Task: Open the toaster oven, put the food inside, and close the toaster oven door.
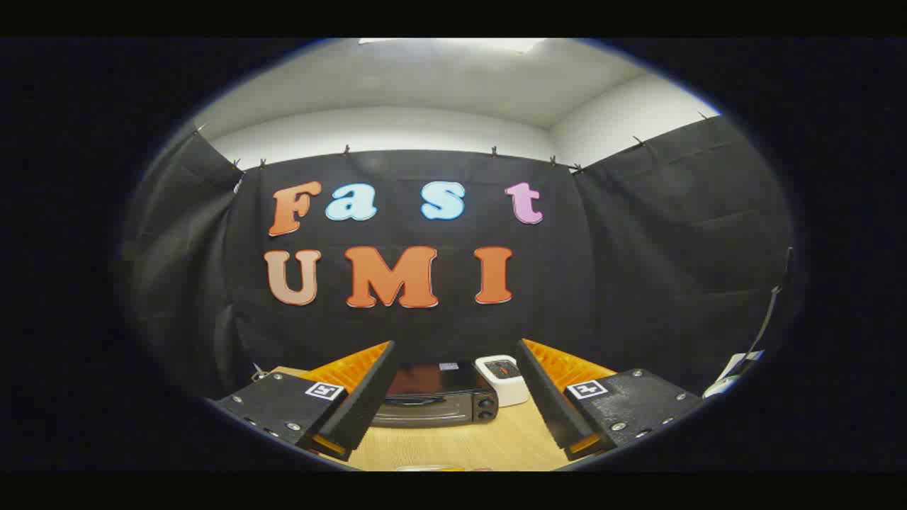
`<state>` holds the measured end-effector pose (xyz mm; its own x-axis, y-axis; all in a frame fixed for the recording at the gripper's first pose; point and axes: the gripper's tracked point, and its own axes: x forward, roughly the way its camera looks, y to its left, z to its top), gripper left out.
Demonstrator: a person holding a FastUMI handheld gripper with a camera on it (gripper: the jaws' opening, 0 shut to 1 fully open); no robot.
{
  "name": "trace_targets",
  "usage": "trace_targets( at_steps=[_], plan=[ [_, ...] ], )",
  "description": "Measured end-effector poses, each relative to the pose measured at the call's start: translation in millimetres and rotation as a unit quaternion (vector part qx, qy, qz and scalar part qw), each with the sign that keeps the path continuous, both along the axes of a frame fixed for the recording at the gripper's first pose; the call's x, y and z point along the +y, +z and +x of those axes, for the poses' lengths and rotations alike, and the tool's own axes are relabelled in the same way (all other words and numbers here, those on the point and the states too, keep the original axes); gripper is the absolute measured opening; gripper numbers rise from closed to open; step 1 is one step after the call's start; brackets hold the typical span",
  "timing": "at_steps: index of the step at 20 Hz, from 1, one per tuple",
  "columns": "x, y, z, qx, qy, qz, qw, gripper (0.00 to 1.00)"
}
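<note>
Hand-held gripper [453,354] fingers wide apart, empty; toaster oven [436,397] straight ahead beyond them on table [460,443], door closed.

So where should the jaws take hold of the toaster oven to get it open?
By the handle, the horizontal bar across the top of the closed door on the toaster oven. It faces the open gripper, so come straight from the front, jaws above and below the bar, judging by its sideways run.
</note>
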<state>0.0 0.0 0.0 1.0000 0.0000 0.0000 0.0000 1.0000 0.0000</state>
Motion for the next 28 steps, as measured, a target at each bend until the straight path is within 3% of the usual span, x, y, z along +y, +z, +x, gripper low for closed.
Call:
trace_targets(
  at_steps=[4,10,18,23,28],
  plan=[
    [-23.9,1.5,-14.9,0.0,-0.027,-0.021,0.999,0.98],
    [-57.4,18.8,-27.0,-0.01,-0.048,0.016,0.999,0.98],
    [-63.4,13.1,-22.2,-0.001,-0.057,0.022,0.998,0.97],
    [-49.4,-11.1,-8.9,0.019,-0.053,0.012,0.998,0.97],
    [-12.4,-46.6,22.0,0.057,-0.011,-0.001,0.998,0.97]
  ],
)
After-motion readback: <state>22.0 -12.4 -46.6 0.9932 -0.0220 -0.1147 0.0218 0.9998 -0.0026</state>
